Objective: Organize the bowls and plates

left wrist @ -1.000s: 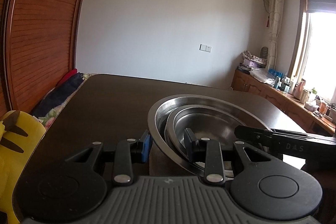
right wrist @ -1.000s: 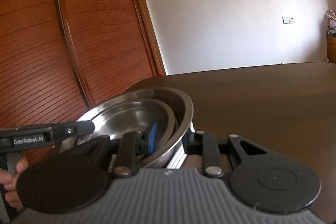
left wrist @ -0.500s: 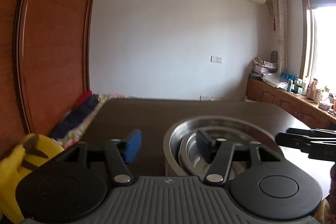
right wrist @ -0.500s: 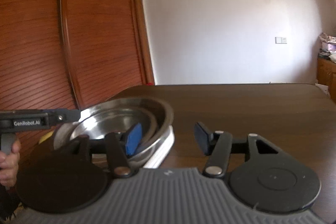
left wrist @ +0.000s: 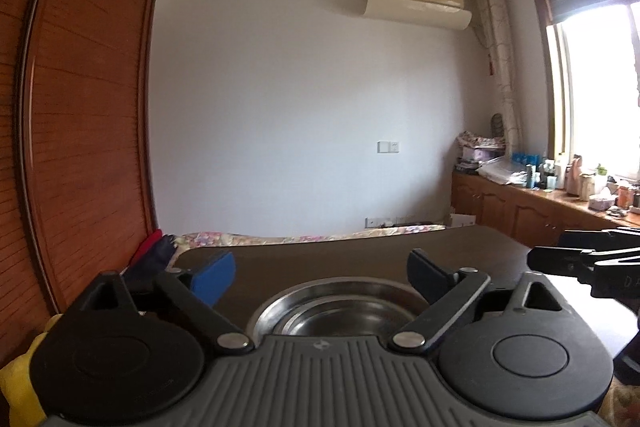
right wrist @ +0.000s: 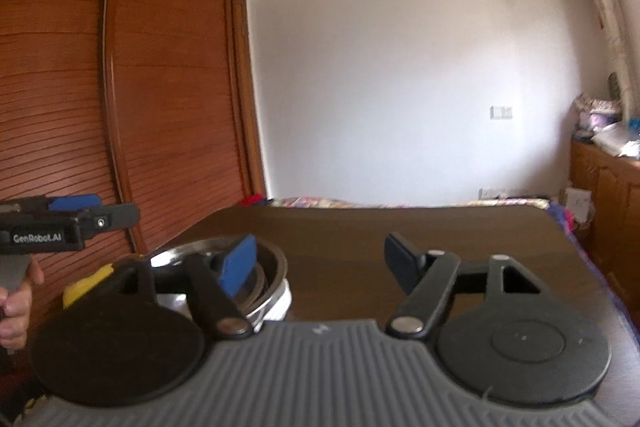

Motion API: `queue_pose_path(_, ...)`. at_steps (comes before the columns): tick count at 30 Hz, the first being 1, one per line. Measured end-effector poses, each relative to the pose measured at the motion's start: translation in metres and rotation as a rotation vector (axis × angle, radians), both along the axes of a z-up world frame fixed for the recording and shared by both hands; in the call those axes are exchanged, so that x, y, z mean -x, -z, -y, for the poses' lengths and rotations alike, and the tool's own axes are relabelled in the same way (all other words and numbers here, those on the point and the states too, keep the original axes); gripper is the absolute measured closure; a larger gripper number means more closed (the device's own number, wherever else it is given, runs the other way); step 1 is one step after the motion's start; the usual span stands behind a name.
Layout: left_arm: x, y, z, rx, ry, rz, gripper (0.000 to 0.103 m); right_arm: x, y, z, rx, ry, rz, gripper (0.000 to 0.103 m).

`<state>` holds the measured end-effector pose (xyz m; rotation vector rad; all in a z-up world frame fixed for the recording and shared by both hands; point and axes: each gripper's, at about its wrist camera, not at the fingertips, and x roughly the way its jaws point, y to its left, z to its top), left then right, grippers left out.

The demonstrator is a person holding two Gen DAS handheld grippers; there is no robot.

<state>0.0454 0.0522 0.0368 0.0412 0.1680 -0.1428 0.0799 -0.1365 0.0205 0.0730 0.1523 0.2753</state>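
The nested steel bowls [left wrist: 334, 311] sit on the dark wooden bench [left wrist: 360, 259], the stack resting on something white [right wrist: 276, 307] whose edge shows in the right wrist view. The left gripper [left wrist: 320, 277] hovers above the near rim of the stack with its jaws spread wide; they have just been opening, and nothing is pinched between them, the bowls lying lower, between the two fingers as the camera sees it. The right gripper [right wrist: 324, 265] also has its jaws apart after just opening (less wide than the left), its blue pad [right wrist: 238, 263] in front of the bowls' far rim but not pressing on it. A hand [right wrist: 16, 303] grips the left tool's handle at the picture's left edge. A yellow object [left wrist: 18, 391] lies beside the bench
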Motion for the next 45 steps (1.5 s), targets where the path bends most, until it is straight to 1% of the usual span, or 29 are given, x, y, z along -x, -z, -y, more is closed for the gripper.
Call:
queue_pose_path(2, 0.007, -0.003, 0.006, 0.009, 0.013, 0.011, 0.000, 0.005, -0.002, 0.001, -0.002, 0.008, 0.004, 0.027)
queue_pose_path(4, 0.013, -0.005, 0.011, 0.010, 0.016, 0.020, 0.000, 0.008, -0.005, 0.003, -0.008, 0.016, 0.017, 0.018)
queue_pose_path(5, 0.015, -0.006, 0.014, 0.003, 0.015, 0.021, 0.000, 0.009, -0.008, 0.001, -0.003, 0.020, 0.026, 0.017)
queue_pose_path(6, 0.016, -0.007, 0.015, -0.001, 0.008, 0.020, 0.000, 0.011, -0.010, 0.001, 0.002, 0.025, 0.034, 0.013)
queue_pose_path(7, 0.018, -0.007, 0.017, -0.006, -0.001, 0.022, 0.000, 0.013, -0.012, 0.001, 0.010, 0.031, 0.042, 0.005)
queue_pose_path(8, 0.020, -0.007, 0.019, -0.011, -0.007, 0.027, 0.000, 0.014, -0.014, 0.001, 0.013, 0.039, 0.052, 0.001)
queue_pose_path(9, 0.021, -0.008, 0.021, -0.018, -0.015, 0.031, 0.000, 0.016, -0.016, 0.001, 0.014, 0.047, 0.064, 0.000)
queue_pose_path(14, 0.024, -0.008, 0.029, -0.054, -0.047, 0.018, 0.000, 0.025, -0.020, 0.006, 0.030, 0.099, 0.095, 0.000)
queue_pose_path(16, 0.027, -0.006, 0.031, -0.060, -0.065, 0.018, 0.000, 0.028, -0.018, 0.006, 0.035, 0.121, 0.091, 0.000)
queue_pose_path(22, 0.037, 0.004, 0.032, -0.036, -0.073, -0.002, 0.000, 0.034, -0.011, 0.007, 0.041, 0.173, 0.060, 0.000)
queue_pose_path(25, 0.041, 0.012, 0.033, -0.046, -0.059, -0.012, 0.000, 0.039, -0.003, 0.001, 0.089, 0.206, 0.061, 0.000)
queue_pose_path(29, 0.043, 0.022, 0.032, -0.054, -0.067, -0.026, 0.000, 0.044, 0.009, -0.004, 0.120, 0.240, 0.072, 0.000)
queue_pose_path(33, 0.047, 0.028, 0.032, -0.063, -0.069, -0.041, 0.000, 0.043, 0.018, -0.002, 0.089, 0.226, 0.046, 0.000)
queue_pose_path(38, 0.050, 0.034, 0.033, -0.066, -0.079, -0.049, 0.000, 0.040, 0.024, 0.005, 0.067, 0.242, 0.031, 0.000)
queue_pose_path(45, 0.049, 0.033, 0.035, -0.066, -0.087, -0.049, 0.000, 0.038, 0.029, 0.009, 0.051, 0.270, 0.010, 0.000)
